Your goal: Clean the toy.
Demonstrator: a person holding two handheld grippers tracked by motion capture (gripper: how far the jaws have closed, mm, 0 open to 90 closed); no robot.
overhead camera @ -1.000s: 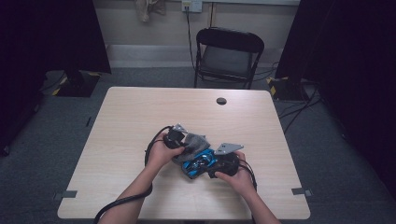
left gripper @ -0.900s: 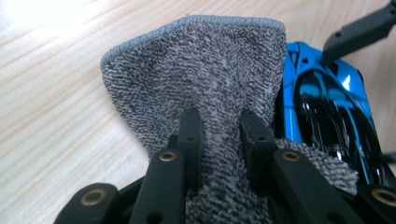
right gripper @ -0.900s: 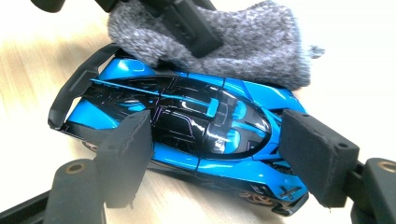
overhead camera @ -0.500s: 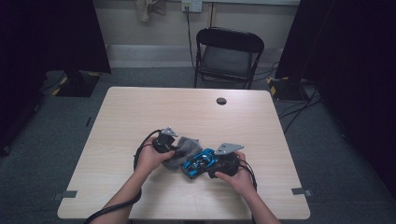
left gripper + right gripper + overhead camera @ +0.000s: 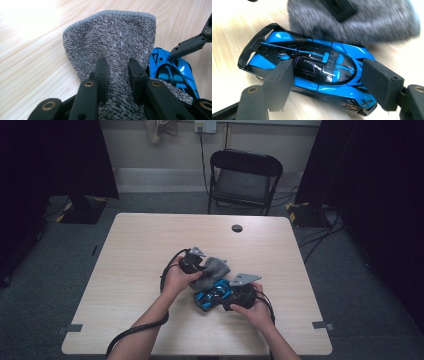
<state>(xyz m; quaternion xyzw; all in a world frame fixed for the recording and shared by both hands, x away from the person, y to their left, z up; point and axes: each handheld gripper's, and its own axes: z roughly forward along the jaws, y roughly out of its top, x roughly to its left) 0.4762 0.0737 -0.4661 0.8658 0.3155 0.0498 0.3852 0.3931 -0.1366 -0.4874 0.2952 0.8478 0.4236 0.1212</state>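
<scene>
Left gripper (image 5: 117,70): clenched on the grey knitted cloth (image 5: 112,42), at 10 o'clock from the car. Right gripper (image 5: 327,85): jaws clamp the glossy blue-and-black toy sports car (image 5: 312,67) across its sides, at 6 o'clock from table (image 5: 140,245) centre. Judged status: wiping in progress; cloth touches the car's far edge, most bodywork remains.

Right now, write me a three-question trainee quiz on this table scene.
1. True or false: the left gripper is clamped on the grey cloth.
2. What does the right gripper straddle? A) a red truck B) a blue toy car C) a mug
3. Fill in: beyond the far edge of the table stands a black folding ____.

Key: 1 true; its jaws pinch the cloth's fold. 2 B; the jaws sit at either side of the car. 3 chair.
</scene>
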